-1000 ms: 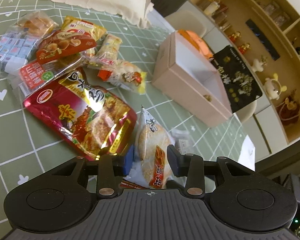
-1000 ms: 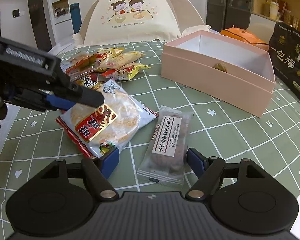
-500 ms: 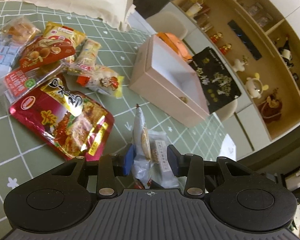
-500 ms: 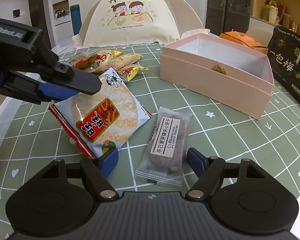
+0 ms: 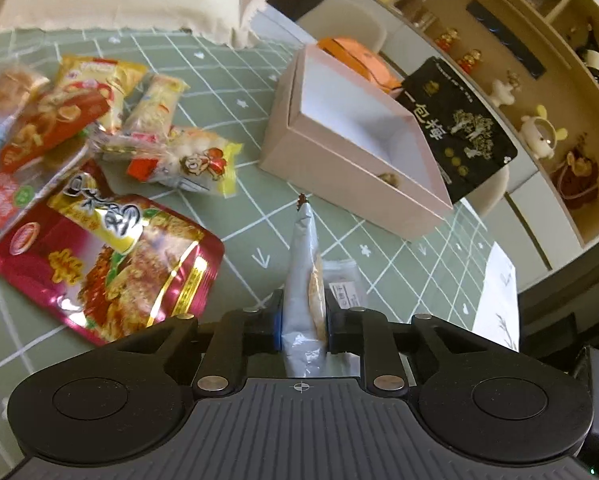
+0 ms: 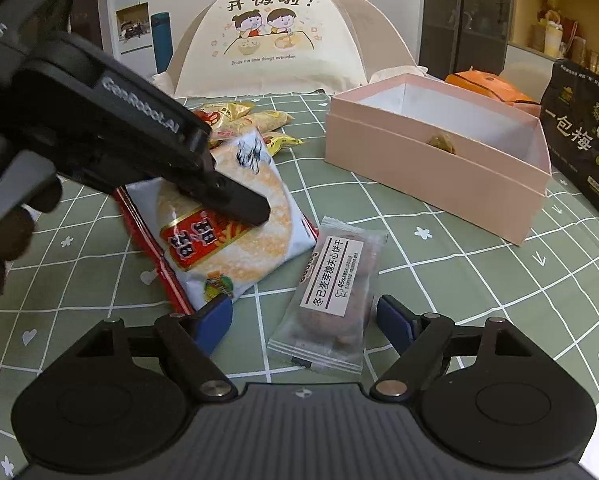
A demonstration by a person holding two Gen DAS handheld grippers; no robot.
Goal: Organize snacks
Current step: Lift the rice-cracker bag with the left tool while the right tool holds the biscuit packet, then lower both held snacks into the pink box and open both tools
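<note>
My left gripper [image 5: 302, 322] is shut on a white rice cracker packet [image 5: 302, 272], seen edge-on and lifted off the table. In the right wrist view the same packet [image 6: 235, 236] hangs tilted in the left gripper [image 6: 255, 210]. My right gripper [image 6: 305, 314] is open, its fingers on either side of a clear-wrapped biscuit packet [image 6: 331, 292] lying flat on the green cloth. An open pink box [image 6: 439, 152] stands beyond, also in the left wrist view [image 5: 351, 152], with one small brown snack [image 6: 441, 142] inside.
A pile of snack bags lies at the left, with a red bag [image 5: 107, 264] nearest. A black plum bag [image 6: 583, 140] stands right of the box, an orange pack [image 6: 487, 84] behind it. A cloth food cover [image 6: 275, 40] stands at the table's far side.
My left gripper has closed on the rice cracker packet and lifted it off the table, turning it edge-on and towards the box. My right gripper stays open around the biscuit packet.
</note>
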